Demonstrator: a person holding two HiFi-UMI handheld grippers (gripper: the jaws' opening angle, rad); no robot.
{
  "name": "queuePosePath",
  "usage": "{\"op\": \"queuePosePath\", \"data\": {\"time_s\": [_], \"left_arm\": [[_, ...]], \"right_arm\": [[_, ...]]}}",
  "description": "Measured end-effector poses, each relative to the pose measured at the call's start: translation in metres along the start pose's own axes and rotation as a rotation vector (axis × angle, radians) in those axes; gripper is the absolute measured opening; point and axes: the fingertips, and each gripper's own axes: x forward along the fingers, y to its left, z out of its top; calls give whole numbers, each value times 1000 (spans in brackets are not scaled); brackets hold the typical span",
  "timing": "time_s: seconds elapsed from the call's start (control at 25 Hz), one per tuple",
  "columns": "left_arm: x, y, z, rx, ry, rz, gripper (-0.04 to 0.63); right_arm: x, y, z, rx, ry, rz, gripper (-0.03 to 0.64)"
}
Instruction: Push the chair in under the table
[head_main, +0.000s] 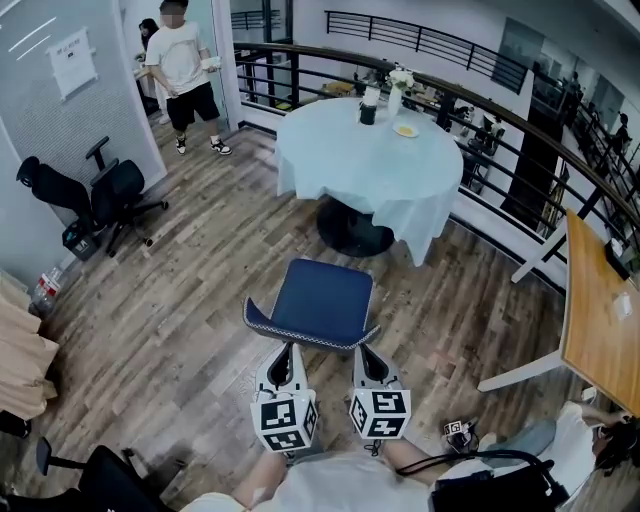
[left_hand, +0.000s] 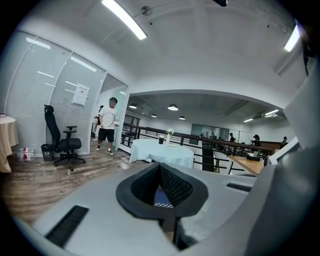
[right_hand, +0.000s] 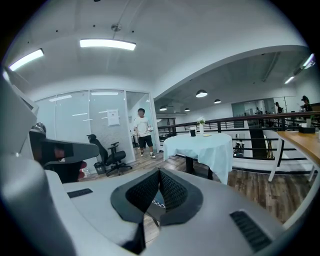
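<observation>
At the bottom centre, the left claw (head_main: 288, 350) and right claw (head_main: 366, 352), both closed on nothing, meet the near rim of the blue chair (head_main: 322, 300), which stands mid-frame, short of the round, cloth-draped counter (head_main: 370, 165) above.

Grey-brown wood planks are covering the floor (head_main: 180, 300), and a black railing (head_main: 480, 95) is curving round its open edge. A black office chair (head_main: 105, 200) is standing by the pale wall (head_main: 40, 110), where a paper sheet (head_main: 72, 62) is hanging. A person (head_main: 183, 70) in a white shirt is standing near the glass partition (left_hand: 55, 105). Strip lights (right_hand: 107, 44) are glowing on the white ceiling (right_hand: 165, 30), and a wooden desk (head_main: 595, 330) is sitting at the right.
</observation>
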Motion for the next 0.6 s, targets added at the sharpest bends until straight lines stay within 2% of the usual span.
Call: {"op": "queuePosePath", "data": {"time_s": [0.6], "left_arm": [[93,31,28,-7,28,-45,3]], "right_arm": [[86,-16,34,29,13,-55,17]]}}
